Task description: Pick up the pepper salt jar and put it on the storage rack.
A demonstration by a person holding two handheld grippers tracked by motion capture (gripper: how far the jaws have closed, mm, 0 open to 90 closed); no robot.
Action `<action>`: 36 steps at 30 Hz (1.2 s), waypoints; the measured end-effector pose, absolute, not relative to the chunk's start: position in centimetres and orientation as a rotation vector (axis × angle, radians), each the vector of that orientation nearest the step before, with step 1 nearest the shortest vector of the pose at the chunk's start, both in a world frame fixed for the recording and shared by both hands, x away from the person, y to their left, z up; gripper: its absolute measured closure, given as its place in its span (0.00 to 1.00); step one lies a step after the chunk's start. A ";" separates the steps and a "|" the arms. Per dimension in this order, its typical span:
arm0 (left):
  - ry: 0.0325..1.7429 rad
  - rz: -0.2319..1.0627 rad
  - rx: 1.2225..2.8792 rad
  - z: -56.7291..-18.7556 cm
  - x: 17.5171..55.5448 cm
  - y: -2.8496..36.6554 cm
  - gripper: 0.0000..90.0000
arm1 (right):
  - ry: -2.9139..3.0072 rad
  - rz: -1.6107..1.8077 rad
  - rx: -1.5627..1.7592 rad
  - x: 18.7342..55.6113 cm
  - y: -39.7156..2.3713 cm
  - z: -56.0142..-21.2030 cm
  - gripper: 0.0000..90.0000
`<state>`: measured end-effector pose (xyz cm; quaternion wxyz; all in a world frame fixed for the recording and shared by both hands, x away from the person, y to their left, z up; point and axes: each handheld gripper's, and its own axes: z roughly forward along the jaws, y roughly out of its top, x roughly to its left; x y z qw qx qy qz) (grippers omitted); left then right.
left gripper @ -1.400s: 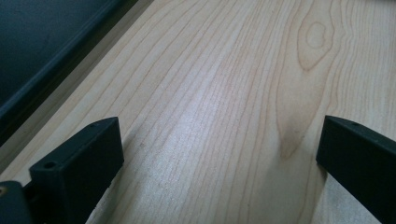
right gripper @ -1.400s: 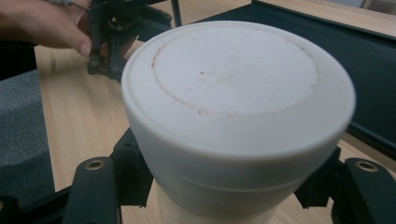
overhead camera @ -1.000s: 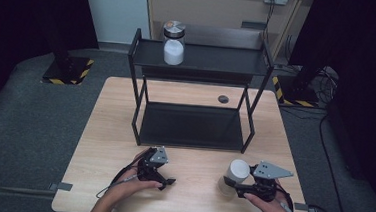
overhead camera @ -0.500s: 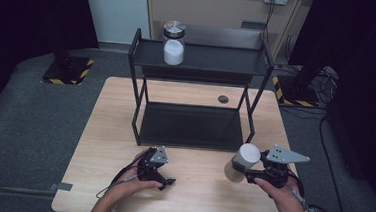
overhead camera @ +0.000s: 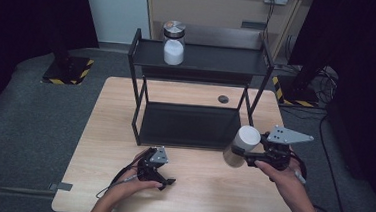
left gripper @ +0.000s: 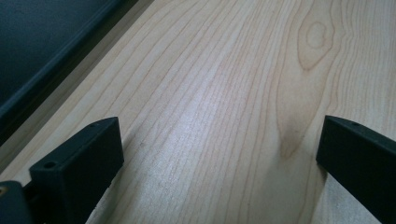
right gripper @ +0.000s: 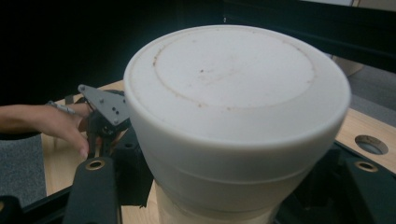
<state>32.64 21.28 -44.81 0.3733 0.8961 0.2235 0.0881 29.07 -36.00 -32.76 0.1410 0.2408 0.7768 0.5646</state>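
A white-lidded jar [overhead camera: 241, 146] hangs above the table's right front, clamped in my right gripper [overhead camera: 245, 155], which is shut on it. In the right gripper view the jar's white lid [right gripper: 233, 112] looms close between the black jaws. My left gripper [overhead camera: 155, 176] rests on the wooden table [overhead camera: 109, 130] at the front left, jaws open, with bare wood between its fingers [left gripper: 79, 163]. A second jar [overhead camera: 173, 43] with a metal lid and white contents stands on the top shelf of the black rack [overhead camera: 204, 62].
The black two-shelf rack has a dark lower tray [overhead camera: 189, 126] on the table's far half. A round cable hole [overhead camera: 223, 99] sits behind it. Black curtains and cables flank the table.
My right gripper has lifted the white-lidded jar off the table and carried it up toward the rack. The left gripper has stayed put.
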 end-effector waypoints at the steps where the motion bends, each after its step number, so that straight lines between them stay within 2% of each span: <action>1: 0.573 0.226 2.295 -44.8 32.6 21.3 0.00 | 2.243 1.633 0.694 29.2 -35.9 -32.5 0.40; 36: 0.577 0.227 2.290 -44.9 32.6 21.3 0.00 | 2.221 1.672 0.594 33.6 -33.7 -22.4 0.40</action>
